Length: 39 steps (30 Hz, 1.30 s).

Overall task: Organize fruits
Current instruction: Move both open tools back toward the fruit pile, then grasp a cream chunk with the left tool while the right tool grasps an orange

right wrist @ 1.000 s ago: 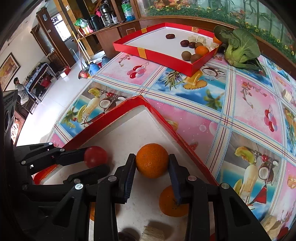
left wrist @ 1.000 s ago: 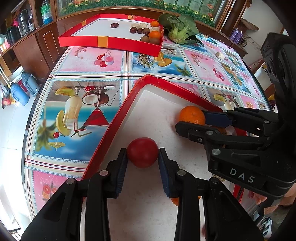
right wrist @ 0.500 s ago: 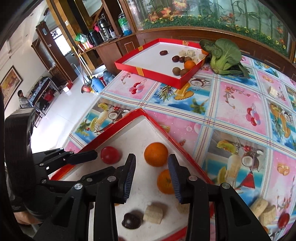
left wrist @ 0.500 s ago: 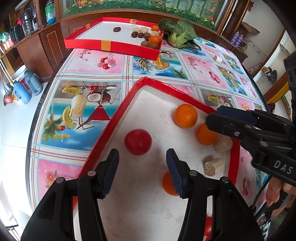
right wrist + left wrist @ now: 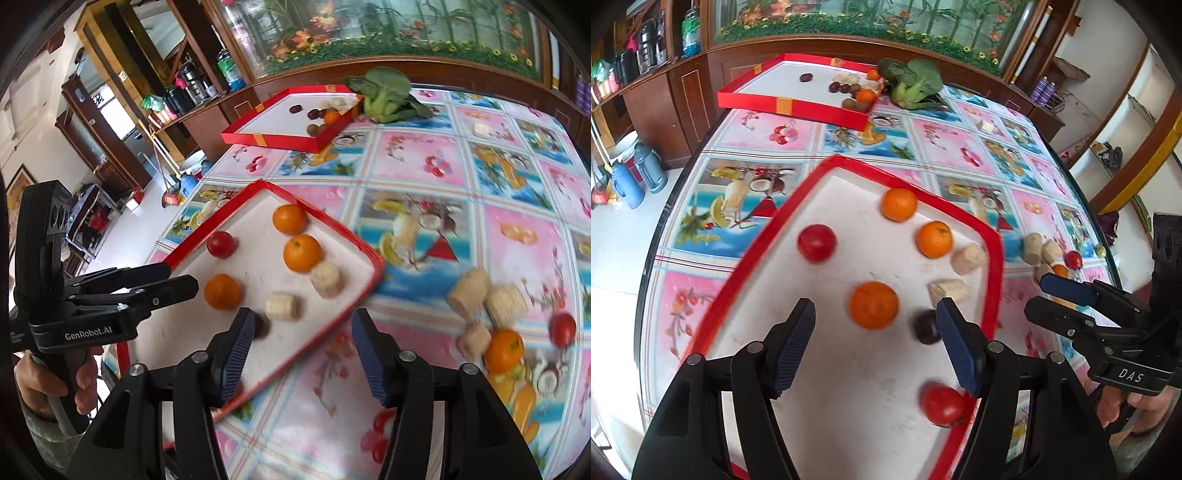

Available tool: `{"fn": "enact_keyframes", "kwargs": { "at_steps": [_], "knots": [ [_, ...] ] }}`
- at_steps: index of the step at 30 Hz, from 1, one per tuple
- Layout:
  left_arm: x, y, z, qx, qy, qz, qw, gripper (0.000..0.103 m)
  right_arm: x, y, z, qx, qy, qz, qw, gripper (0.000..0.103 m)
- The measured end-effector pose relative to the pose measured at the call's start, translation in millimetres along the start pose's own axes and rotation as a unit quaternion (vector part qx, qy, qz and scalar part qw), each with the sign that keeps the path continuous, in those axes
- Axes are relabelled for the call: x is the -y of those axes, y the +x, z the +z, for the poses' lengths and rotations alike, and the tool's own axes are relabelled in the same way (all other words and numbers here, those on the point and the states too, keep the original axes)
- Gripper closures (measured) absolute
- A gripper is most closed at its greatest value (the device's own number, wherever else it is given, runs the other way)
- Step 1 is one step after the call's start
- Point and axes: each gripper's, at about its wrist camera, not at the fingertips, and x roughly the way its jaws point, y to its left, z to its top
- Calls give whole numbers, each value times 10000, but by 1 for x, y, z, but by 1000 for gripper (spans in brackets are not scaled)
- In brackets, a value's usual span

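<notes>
A red-rimmed white tray [image 5: 831,162] [image 5: 266,186] lies near me. It holds a red tomato [image 5: 816,242] [image 5: 220,243], three oranges [image 5: 874,305] [image 5: 222,291], two pale corn chunks [image 5: 948,290], a dark plum [image 5: 926,326] and a second tomato [image 5: 943,404]. My left gripper [image 5: 877,349] is open and empty above the tray; it also shows in the right wrist view [image 5: 177,284]. My right gripper [image 5: 301,350] is open and empty over the tray's right rim; it also shows in the left wrist view [image 5: 1052,299]. Loose corn chunks [image 5: 487,301], an orange [image 5: 504,350] and a tomato [image 5: 562,329] lie on the tablecloth to the right.
A second red tray [image 5: 792,107] [image 5: 273,138] with small fruits stands at the far end, with a leafy green vegetable [image 5: 912,86] [image 5: 384,94] beside it. The table edge [image 5: 646,277] drops to the floor at the left. Wooden cabinets line the back.
Both grippers let go of their fruits, the left of the tomato and the right of an orange, opened, and drew back. The right gripper moved rightward toward the loose fruit.
</notes>
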Motion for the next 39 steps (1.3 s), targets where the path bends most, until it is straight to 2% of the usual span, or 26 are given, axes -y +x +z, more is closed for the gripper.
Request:
{"fn": "enact_keyframes", "kwargs": {
  "at_steps": [10,20,27,33,39],
  "knots": [
    [71,4,-17,-160,676,-281,9972,33,69,-59,-60,261,765,-503,9955,37],
    [145,32,-27,-496,1432,-441,9875,33,137,-93,-103,361,1492,-919,9839,37],
    [180,61,-18,-623,1792,-453,9808,33,160,-107,-106,470,1631,-978,9806,37],
    [197,82,-7,-483,1932,-289,9796,34,168,-108,-103,556,1632,-898,9809,37],
    [208,102,-2,-484,2150,-258,9751,50,178,-104,-102,555,1685,-827,9806,37]
  ]
}}
